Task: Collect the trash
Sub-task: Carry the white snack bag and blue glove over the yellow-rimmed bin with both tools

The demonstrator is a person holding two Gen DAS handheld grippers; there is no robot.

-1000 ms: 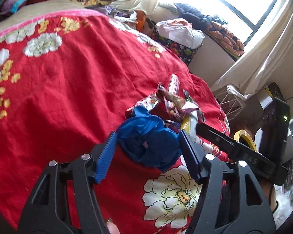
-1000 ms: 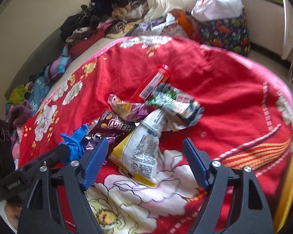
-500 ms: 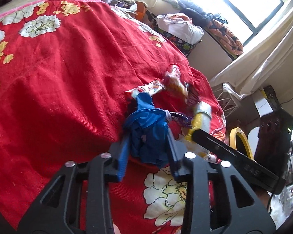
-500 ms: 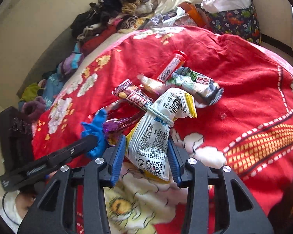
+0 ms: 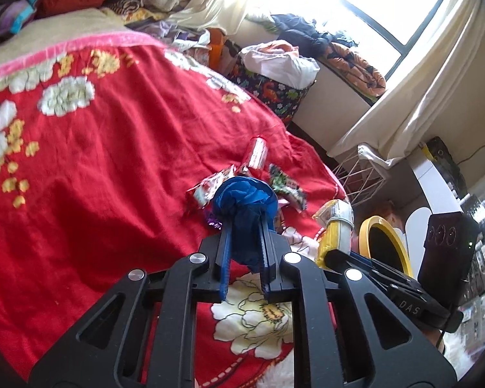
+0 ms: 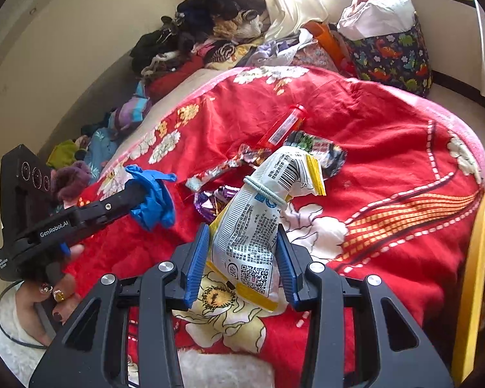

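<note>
While both grips hold, lift clear of the red floral bedspread (image 6: 388, 148): left hand-held gripper (image 5: 246, 226) pinches the crumpled blue plastic glove (image 5: 242, 200), right hand-held gripper (image 6: 242, 242) clamps the white-and-yellow banded pouch (image 6: 252, 226); the yellow-rimmed bin (image 5: 384, 242), probably, sits beside the bedspread.

A home bedroom: red floral bedspread (image 5: 119, 161), heaped clothes (image 6: 203, 29), curtained window (image 5: 401, 9).

Your bed wears a red floral blanket (image 6: 388, 148). Near its foot edge lie 1 red tube (image 6: 283, 127), 1 dark green wrapper (image 6: 320, 148), 1 silvery wrapper (image 6: 229, 166) and 1 purple wrapper (image 6: 210, 202), clustered together.
</note>
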